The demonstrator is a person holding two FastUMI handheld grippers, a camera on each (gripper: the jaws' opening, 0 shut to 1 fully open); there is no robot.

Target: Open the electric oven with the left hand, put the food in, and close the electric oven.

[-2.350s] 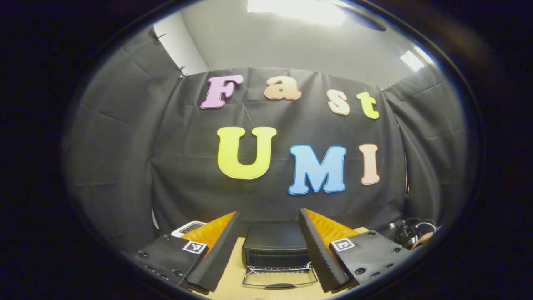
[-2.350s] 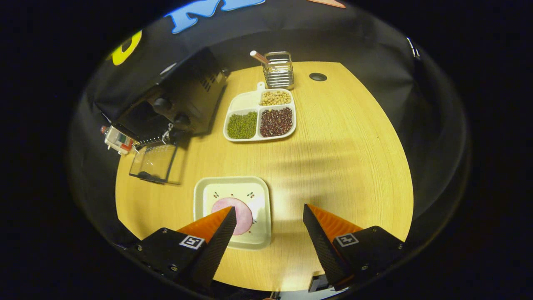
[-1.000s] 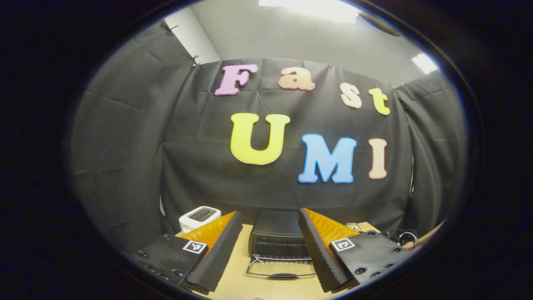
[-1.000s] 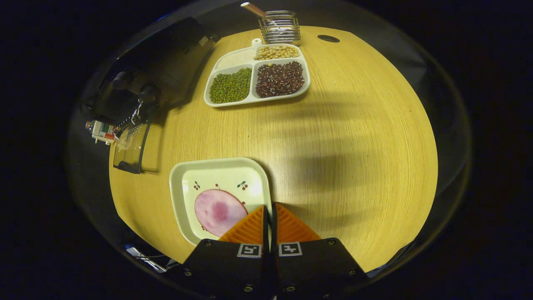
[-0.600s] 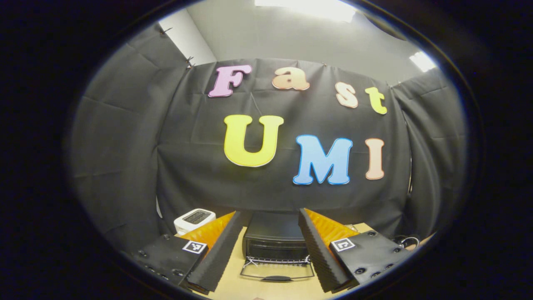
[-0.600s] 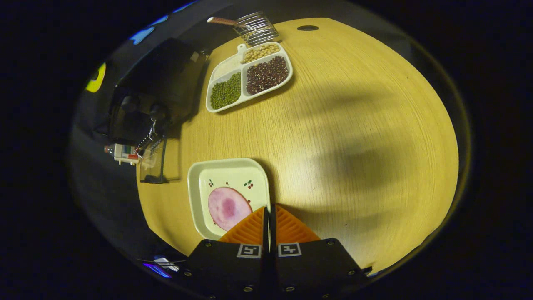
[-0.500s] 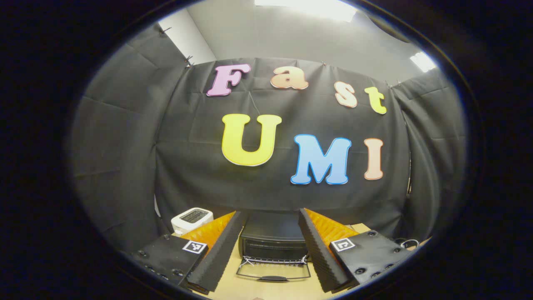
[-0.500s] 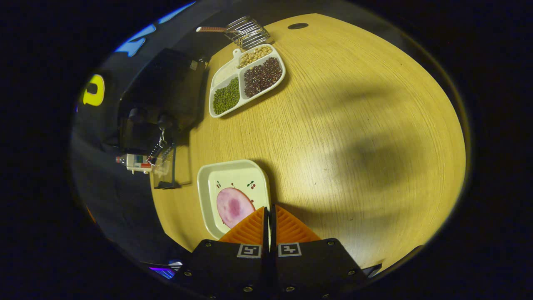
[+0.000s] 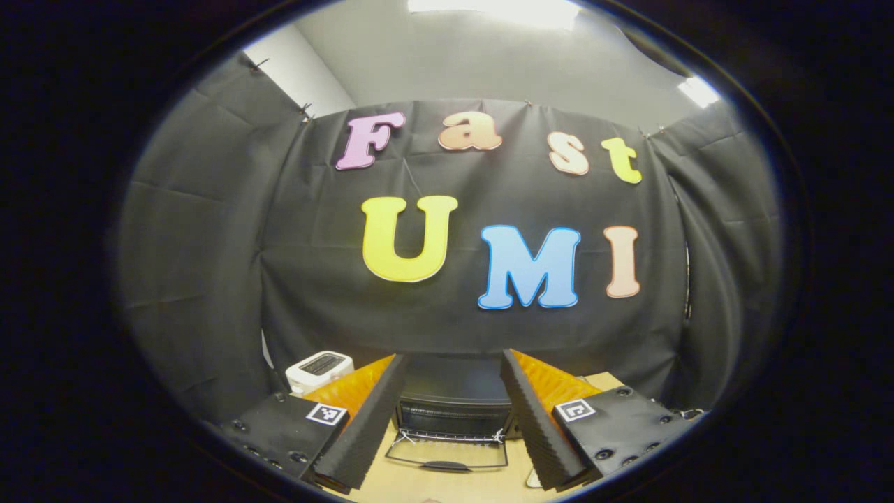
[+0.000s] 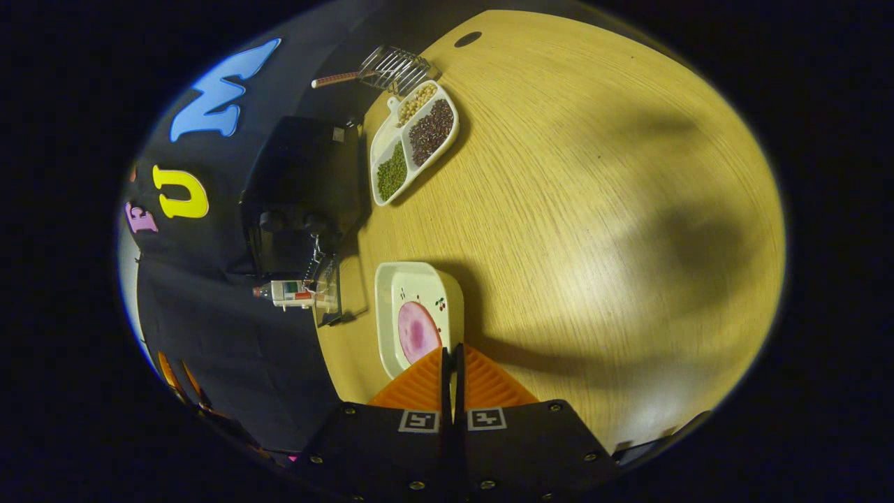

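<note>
The black electric oven stood at the far edge of the pale wooden surface, its glass door dropped flat in front of it with the dark handle toward the camera. In the right gripper view the same oven lay at about 10 o'clock, door hanging open toward 6 o'clock. The food, a round pink slice of ham, lay on a square cream plate with small cherry prints. The plate was lifted clear of the surface and threw a shadow to its 3 o'clock side.

The right gripper had its orange fingers clenched on the plate's near rim, both pads pressing it. The left gripper hung released, fingers wide apart, with the oven between them.

Beyond the oven at 12 o'clock sat a white divided tray of green, dark red and tan beans, then a wire holder with a wooden-handled tool. A white toaster stood at the oven's 9 o'clock side.
</note>
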